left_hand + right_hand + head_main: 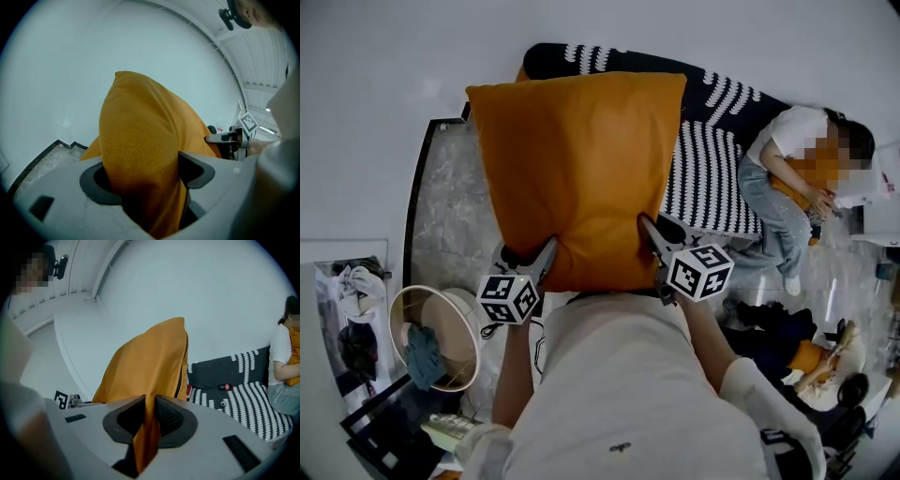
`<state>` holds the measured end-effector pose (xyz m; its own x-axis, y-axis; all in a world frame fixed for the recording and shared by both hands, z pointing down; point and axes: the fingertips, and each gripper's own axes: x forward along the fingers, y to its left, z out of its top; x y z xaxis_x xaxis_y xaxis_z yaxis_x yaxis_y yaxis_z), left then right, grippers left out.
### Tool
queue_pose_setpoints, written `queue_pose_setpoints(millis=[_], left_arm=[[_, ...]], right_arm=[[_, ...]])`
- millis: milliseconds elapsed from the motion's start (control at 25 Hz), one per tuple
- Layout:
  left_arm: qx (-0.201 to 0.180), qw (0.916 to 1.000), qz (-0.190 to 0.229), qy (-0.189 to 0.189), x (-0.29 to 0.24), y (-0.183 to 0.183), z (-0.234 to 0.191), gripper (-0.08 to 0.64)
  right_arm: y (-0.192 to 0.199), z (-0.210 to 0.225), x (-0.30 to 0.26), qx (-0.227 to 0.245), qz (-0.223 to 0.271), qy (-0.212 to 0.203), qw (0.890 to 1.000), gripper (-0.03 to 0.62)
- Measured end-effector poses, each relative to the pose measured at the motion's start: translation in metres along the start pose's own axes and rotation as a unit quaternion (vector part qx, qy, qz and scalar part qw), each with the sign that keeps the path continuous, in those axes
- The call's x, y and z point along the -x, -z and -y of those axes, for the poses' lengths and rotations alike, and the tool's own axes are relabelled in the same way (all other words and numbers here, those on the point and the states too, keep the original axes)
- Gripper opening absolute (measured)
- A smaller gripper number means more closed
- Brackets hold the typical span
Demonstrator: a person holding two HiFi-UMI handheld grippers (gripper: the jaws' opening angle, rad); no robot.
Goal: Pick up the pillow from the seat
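An orange pillow (581, 178) hangs in the air in front of me, lifted off the black-and-white patterned seat (712, 178). My left gripper (546, 255) is shut on its lower left corner, with a thick fold of the pillow (140, 140) filling the gap between the jaws of the left gripper (145, 173). My right gripper (652, 234) is shut on the lower right corner; there a thin edge of the pillow (150, 362) is pinched tight in the right gripper (149, 416). The pillow's zipper side faces the seat (234, 394).
A person (787, 178) sits on the right end of the seat, holding something orange. A small bottle (226, 387) lies on the seat. A round basket (436, 333) with cloth stands at my lower left, and bags and clutter (806, 361) lie at the lower right.
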<state>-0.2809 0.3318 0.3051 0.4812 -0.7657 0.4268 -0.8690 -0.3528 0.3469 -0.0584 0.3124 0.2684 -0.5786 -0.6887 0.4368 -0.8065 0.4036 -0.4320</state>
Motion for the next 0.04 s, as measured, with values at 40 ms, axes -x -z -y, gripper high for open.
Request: queue_pose_setpoints(millis=[40], left_arm=[[-0.001, 1.0000, 0.000, 0.001, 0.0008, -0.0001, -0.0010, 0.368]], right_arm=[[0.0008, -0.0012, -0.0003, 0.001, 0.000, 0.001, 1.000, 0.066]])
